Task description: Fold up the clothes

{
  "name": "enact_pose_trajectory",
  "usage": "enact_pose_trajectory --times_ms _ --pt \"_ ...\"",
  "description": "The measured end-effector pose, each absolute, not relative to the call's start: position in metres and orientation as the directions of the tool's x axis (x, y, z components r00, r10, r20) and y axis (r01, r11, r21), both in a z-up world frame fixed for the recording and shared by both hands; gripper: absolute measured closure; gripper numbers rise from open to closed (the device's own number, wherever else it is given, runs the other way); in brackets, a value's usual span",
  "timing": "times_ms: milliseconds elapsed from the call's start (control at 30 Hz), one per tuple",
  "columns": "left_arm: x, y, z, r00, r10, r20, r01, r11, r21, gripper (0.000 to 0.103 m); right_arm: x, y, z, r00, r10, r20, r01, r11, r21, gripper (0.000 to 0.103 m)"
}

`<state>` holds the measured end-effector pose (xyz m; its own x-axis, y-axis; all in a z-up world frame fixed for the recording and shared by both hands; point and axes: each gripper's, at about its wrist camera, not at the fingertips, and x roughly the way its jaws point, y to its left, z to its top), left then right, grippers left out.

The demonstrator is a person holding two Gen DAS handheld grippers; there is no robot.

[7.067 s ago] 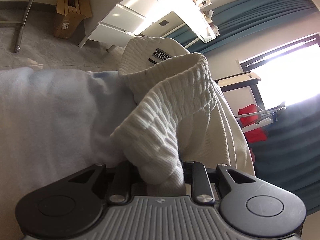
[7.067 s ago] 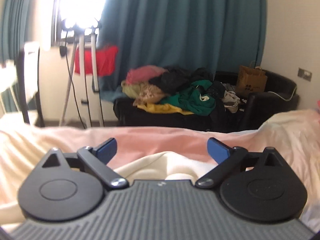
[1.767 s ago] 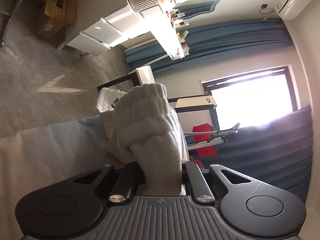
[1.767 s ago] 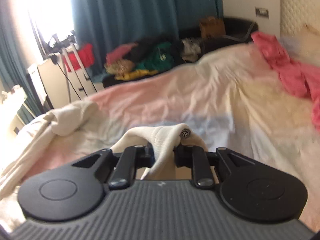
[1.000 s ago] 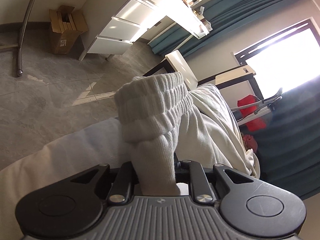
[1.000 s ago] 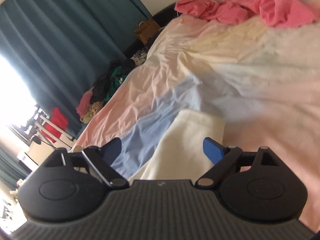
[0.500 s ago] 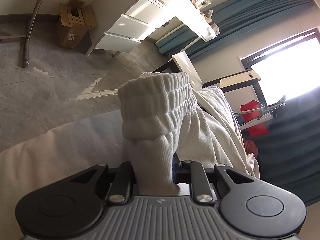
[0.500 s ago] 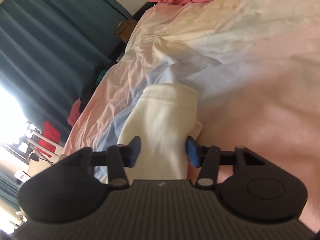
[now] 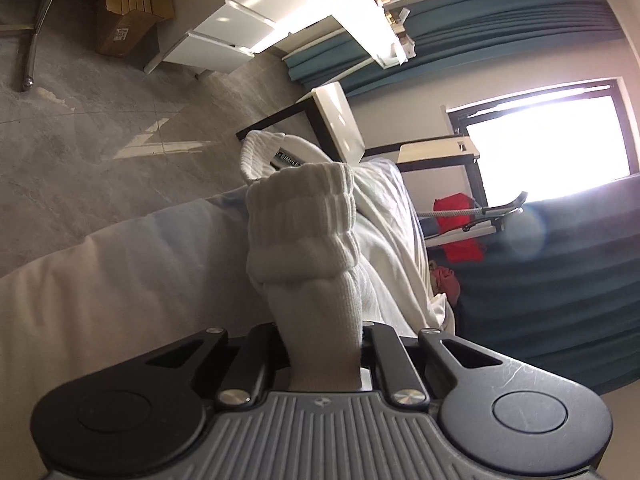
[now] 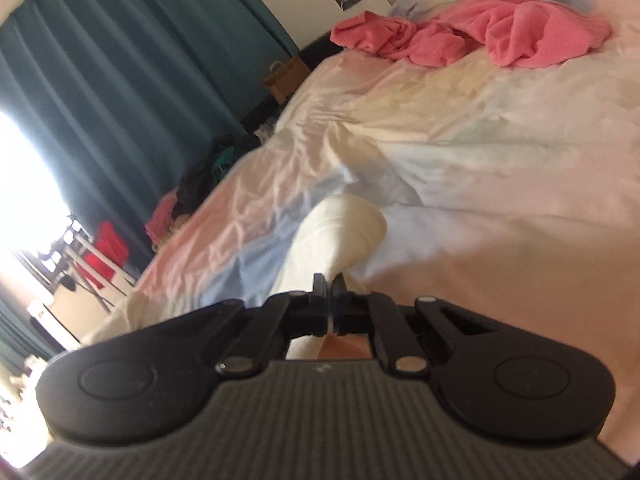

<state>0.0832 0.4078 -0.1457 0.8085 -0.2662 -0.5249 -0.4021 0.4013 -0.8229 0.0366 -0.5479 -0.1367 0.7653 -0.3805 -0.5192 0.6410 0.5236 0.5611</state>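
Both claws grip my white sweater: left claw (image 9: 322, 344) on its ribbed cuff, right claw (image 10: 329, 300) pinching a sleeve running away across the bed (image 10: 500, 184), toward the pink garment (image 10: 480, 36) only that view shows.

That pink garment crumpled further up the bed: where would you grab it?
I'd take the pink garment by the raised fold at its near edge, coming from this side. It lies bunched on the bedsheet, so its ridges stand up for the fingers to pinch.
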Motion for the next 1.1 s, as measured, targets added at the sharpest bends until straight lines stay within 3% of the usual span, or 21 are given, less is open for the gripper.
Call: enact_pose_trajectory --times_ms 100,167,300,467,567,700,800,1000,1100 --pt "0.085 0.408 -0.151 0.757 -0.247 -0.606 -0.442 0.49 -0.751 0.092 0.018 -0.551 -0.154 0.742 -0.355 -0.569 0.665 0.497 0.557 0.098" --pt "0.081 0.41 -0.153 0.747 -0.274 -0.606 -0.448 0.465 -0.764 0.093 0.005 -0.553 -0.161 0.747 -0.33 -0.577 0.661 0.467 0.588 0.098" --pt "0.083 0.405 -0.119 0.767 -0.269 -0.582 -0.392 0.522 -0.758 0.093 0.016 -0.539 -0.117 0.779 -0.34 -0.527 0.61 0.606 0.511 0.098" --pt "0.121 0.404 -0.084 0.78 -0.278 -0.561 -0.411 0.449 -0.794 0.093 0.109 -0.555 -0.035 0.798 -0.283 -0.532 0.574 0.626 0.527 0.098" --pt "0.132 0.411 -0.069 0.794 -0.29 -0.534 -0.414 0.386 -0.824 0.093 0.144 -0.539 0.029 0.851 -0.3 -0.43 0.502 0.705 0.501 0.098" --pt "0.123 0.425 -0.065 0.808 -0.303 -0.505 -0.396 0.356 -0.846 0.093 0.121 -0.528 0.072 0.931 -0.313 -0.187 0.364 0.78 0.509 0.098" --pt "0.1 0.432 -0.087 0.795 -0.325 -0.513 -0.386 0.381 -0.84 0.093 0.088 -0.54 0.04 0.917 -0.319 -0.24 0.397 0.784 0.477 0.098" --pt "0.073 0.421 -0.149 0.74 -0.333 -0.585 -0.39 0.496 -0.776 0.092 0.026 -0.57 -0.108 0.77 -0.283 -0.572 0.586 0.669 0.458 0.098" --pt "0.071 0.409 -0.15 0.731 -0.296 -0.614 -0.355 0.604 -0.713 0.09 0.005 -0.564 -0.158 0.729 -0.266 -0.631 0.626 0.632 0.457 0.098"
